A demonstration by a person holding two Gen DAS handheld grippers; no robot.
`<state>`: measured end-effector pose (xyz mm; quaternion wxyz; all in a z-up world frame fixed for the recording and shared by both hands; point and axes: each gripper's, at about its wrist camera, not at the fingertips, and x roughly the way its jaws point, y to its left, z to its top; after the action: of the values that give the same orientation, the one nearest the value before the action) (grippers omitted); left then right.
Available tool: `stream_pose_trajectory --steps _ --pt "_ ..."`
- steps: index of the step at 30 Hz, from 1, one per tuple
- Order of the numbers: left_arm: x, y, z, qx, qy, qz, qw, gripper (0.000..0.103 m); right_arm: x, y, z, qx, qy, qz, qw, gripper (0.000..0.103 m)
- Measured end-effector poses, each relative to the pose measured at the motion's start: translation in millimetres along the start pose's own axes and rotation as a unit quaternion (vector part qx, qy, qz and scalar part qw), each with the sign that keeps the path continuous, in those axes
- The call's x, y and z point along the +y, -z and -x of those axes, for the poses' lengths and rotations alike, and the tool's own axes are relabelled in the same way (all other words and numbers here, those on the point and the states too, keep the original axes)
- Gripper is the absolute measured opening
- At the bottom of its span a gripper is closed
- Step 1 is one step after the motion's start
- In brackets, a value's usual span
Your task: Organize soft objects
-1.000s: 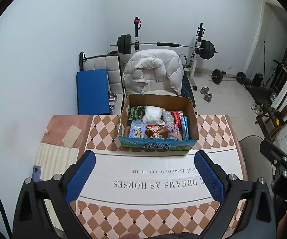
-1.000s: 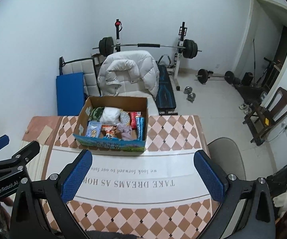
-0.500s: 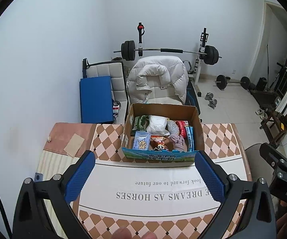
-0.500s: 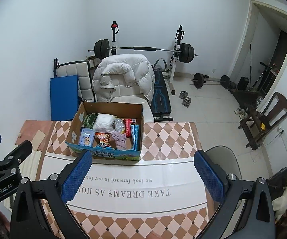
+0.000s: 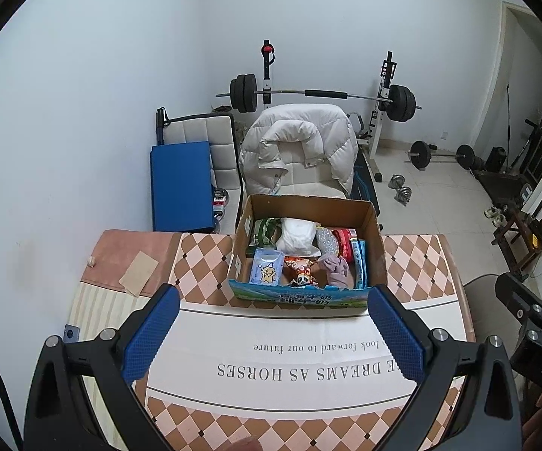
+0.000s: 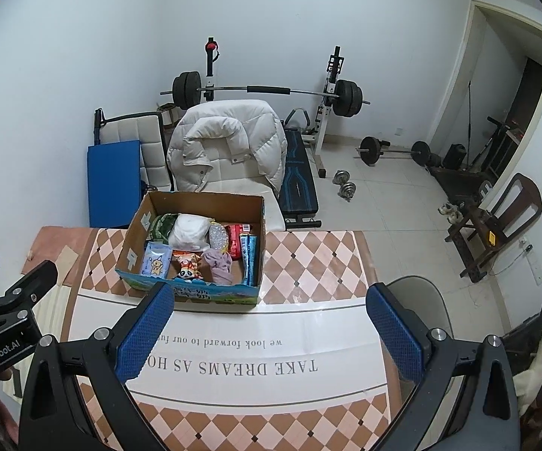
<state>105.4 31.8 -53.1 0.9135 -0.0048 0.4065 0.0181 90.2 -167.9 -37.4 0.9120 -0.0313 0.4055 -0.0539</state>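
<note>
I am holding my left gripper (image 5: 271, 332) and right gripper (image 6: 269, 329) wide and empty, framing the brown cardboard box (image 5: 372, 221) at frame centre, where the soft packets and cloths (image 5: 297, 235) are lying together.

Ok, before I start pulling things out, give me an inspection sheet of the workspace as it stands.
Surface: table under a checkered cloth with a white printed band; bare in front of the box.
Job's things: open cardboard box at the far edge, holding a white bundle, purple cloth, blue tissue pack, panda toy and snack packets.
Clutter: tan paper piece at the table's left end.
Grippers: left gripper and right gripper both open, empty, short of the box.
Cables: nothing seen on the table.
Surroundings: white puffer jacket on a chair behind the box; barbell rack, dumbbells.
</note>
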Motion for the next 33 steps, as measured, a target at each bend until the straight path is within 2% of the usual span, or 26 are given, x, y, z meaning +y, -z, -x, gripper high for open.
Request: stream_pose_trajectory --steps 33 --pt "-1 -4 15 -0.007 -0.005 0.011 0.9999 0.103 -1 -4 12 -0.017 0.001 0.001 1.000 0.103"
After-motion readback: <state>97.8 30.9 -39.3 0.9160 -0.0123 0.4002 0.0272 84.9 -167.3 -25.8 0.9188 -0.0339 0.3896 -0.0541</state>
